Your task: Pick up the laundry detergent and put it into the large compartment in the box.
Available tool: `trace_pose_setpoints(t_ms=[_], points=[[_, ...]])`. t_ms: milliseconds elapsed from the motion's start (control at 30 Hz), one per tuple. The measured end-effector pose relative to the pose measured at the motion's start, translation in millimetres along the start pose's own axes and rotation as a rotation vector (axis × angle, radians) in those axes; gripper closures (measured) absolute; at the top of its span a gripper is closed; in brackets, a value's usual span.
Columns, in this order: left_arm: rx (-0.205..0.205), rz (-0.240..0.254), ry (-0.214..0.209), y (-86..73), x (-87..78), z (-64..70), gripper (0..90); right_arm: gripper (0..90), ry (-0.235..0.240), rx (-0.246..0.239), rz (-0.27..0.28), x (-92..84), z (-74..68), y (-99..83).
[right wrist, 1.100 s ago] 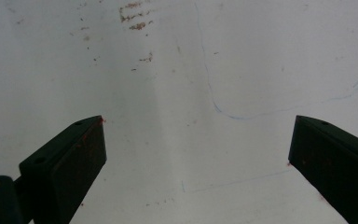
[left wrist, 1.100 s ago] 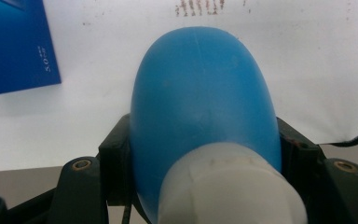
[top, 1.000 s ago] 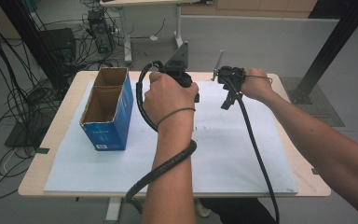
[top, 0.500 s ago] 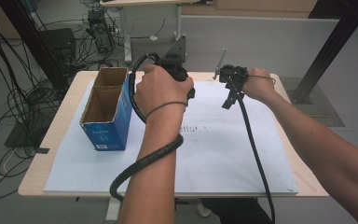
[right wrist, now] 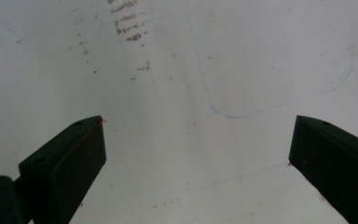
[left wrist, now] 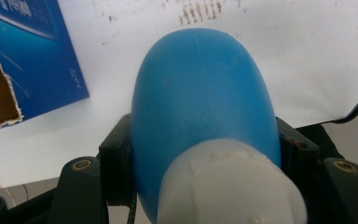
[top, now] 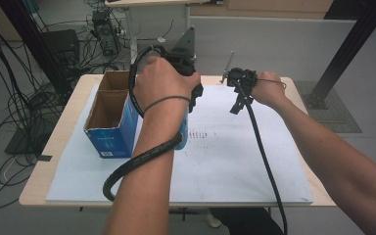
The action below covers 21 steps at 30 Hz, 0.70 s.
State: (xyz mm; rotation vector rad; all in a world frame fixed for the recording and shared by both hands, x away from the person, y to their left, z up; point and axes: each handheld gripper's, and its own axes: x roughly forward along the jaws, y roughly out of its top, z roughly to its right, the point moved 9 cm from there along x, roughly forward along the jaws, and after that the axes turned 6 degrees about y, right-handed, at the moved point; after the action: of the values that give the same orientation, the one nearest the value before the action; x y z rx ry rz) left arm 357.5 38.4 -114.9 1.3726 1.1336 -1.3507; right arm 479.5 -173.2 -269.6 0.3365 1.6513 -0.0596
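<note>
Grey floor (top: 284, 44), cable tangle (top: 10, 103) at left, wooden table (top: 63, 142) under white sheet (top: 235, 161), second desk (top: 147, 5) behind

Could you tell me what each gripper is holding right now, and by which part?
The left gripper is clamped on a blue rounded object with a white end, gripping its sides near that white end. The right gripper is open and holds nothing.

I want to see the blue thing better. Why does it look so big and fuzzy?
In the left gripper view the blue bulb sits right at the lens, so it looms large and soft; in the high view it is small and mostly hidden under the hand.
</note>
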Motion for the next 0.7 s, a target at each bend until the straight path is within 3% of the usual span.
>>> trace_pose_setpoints(t_ms=[333, 700], points=[[0.050, 0.025, -0.008, 5.1, -24.3, 2.1, 37.2, 4.0, -0.003, 0.009, -0.005, -0.1, 1.3, -2.4], [0.041, 0.034, -0.012, 4.7, -28.0, -6.5, 37.2, 3.8, -0.005, 0.037, 0.019, -1.1, -0.4, -11.7]])
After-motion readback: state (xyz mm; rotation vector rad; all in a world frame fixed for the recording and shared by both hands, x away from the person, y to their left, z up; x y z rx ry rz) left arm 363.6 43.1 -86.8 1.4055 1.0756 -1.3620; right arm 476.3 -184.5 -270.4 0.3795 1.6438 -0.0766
